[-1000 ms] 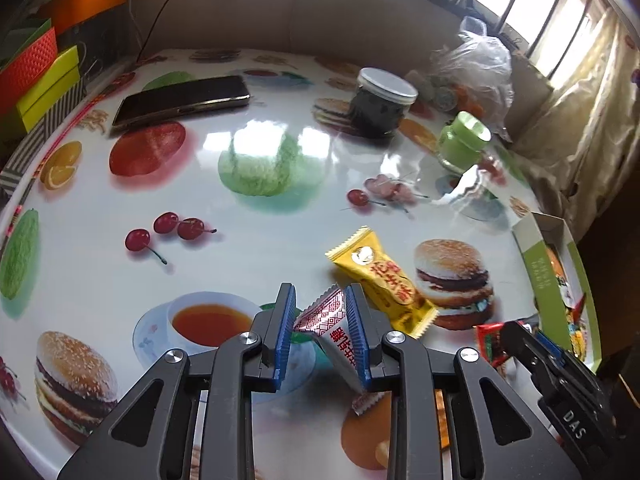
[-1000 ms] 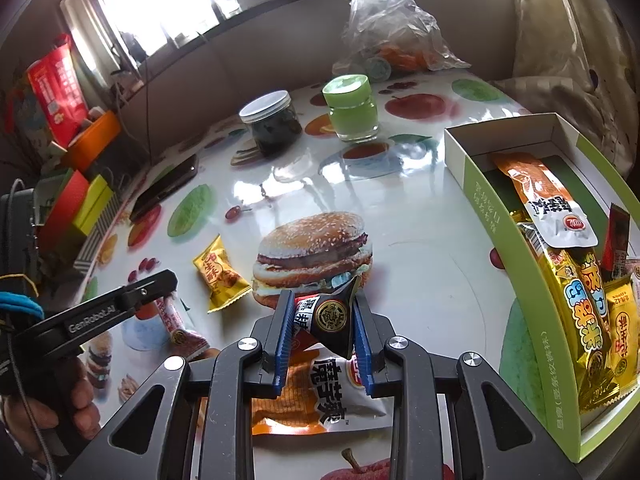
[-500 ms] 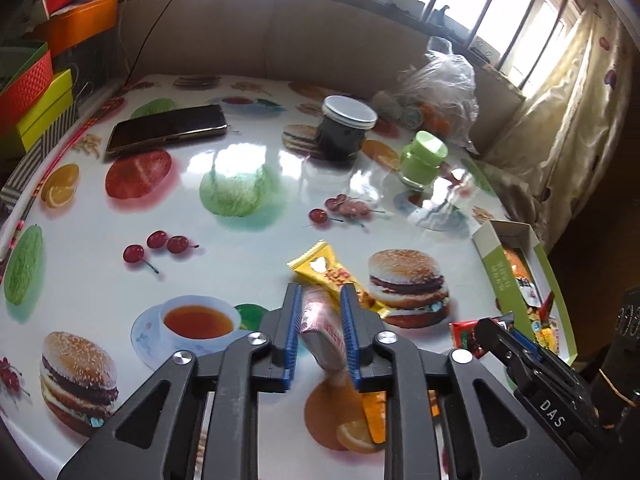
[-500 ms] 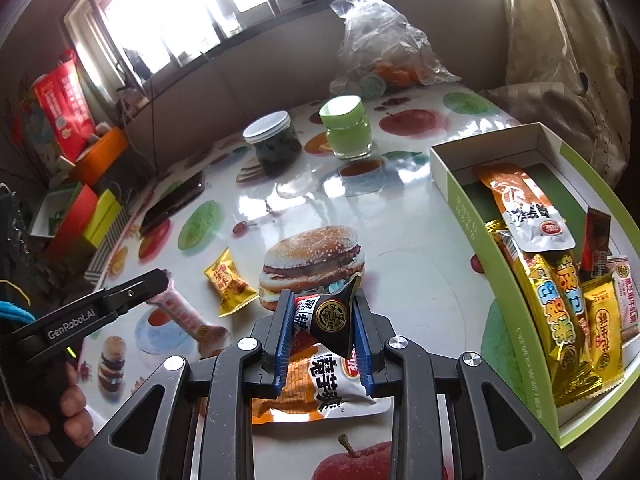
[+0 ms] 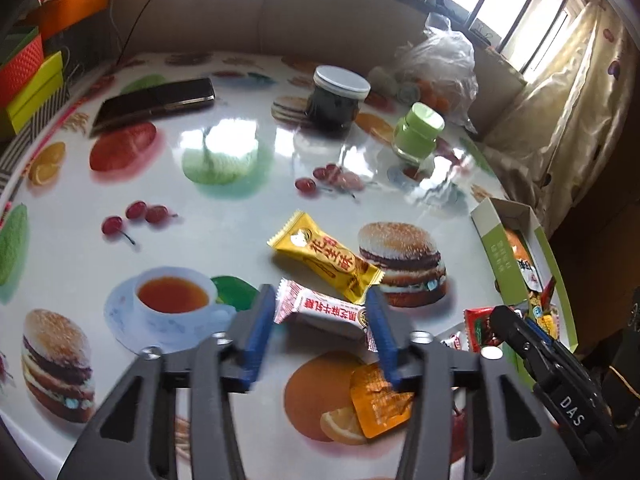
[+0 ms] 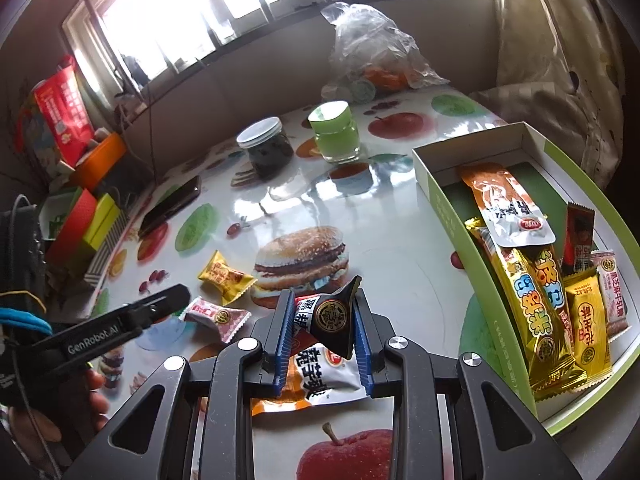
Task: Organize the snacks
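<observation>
Left gripper (image 5: 318, 330): jaws just opened, pink-and-white candy (image 5: 324, 308) loose between them, may drop short of the green snack box (image 6: 448, 216). Right gripper (image 6: 322, 334): clamped on a black candy wrapper (image 6: 334, 320) by its thin edge; could slip.

Snack box (image 6: 448, 216) sits right of the two jars (image 6: 266, 148) on the table (image 6: 400, 240).

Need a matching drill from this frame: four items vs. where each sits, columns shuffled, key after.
Things:
1. pink-white candy
2. black-wrapped snack
3. yellow candy
4. phone

Places:
A. lying flat at the far side of the table
B. pinched in the right hand-held gripper
C. beside the printed burger
D. loose between the left hand-held gripper's open jaws

Pairs: 1-D, 2-B, 3-C, 4-A
</observation>
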`<state>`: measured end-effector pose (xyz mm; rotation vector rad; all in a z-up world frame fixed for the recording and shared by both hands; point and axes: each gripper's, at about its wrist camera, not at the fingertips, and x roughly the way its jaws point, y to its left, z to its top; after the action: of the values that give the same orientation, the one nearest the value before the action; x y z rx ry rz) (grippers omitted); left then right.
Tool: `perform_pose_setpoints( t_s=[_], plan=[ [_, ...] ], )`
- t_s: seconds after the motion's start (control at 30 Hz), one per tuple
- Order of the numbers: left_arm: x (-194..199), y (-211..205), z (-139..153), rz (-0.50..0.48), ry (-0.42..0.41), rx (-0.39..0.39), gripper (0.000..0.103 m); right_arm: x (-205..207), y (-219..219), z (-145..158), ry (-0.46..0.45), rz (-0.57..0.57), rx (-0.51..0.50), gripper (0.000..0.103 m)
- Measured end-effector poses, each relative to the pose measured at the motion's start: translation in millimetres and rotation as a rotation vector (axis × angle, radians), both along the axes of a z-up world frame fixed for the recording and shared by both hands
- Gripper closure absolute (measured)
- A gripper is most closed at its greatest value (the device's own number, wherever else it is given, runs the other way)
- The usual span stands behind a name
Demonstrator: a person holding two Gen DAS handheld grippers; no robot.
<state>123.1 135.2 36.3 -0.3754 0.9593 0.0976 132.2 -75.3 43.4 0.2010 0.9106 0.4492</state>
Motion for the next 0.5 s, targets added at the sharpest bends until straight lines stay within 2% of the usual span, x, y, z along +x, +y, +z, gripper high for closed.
perform_pose_setpoints(
  t_s=[0.17,0.33,0.43,0.5],
  plan=[
    [11,-12,-17,-0.006,0.08,0.008,0.052,1,-1,-3,0.013,-0.001,0.002,0.077],
    [18,-12,-19,0.011,0.082,-0.002,0.049,3,-1,-7,0.026,-0.002,0.006,0.077],
    [14,-11,-20,-0.009,0.099,0.034,0.049,5,-1,-7,0.027,-0.001,0.009,0.077],
    [10,-7,-20,-0.016,0.102,0.032,0.049,5,-1,-8,0.03,0.002,0.01,0.077]
  ],
)
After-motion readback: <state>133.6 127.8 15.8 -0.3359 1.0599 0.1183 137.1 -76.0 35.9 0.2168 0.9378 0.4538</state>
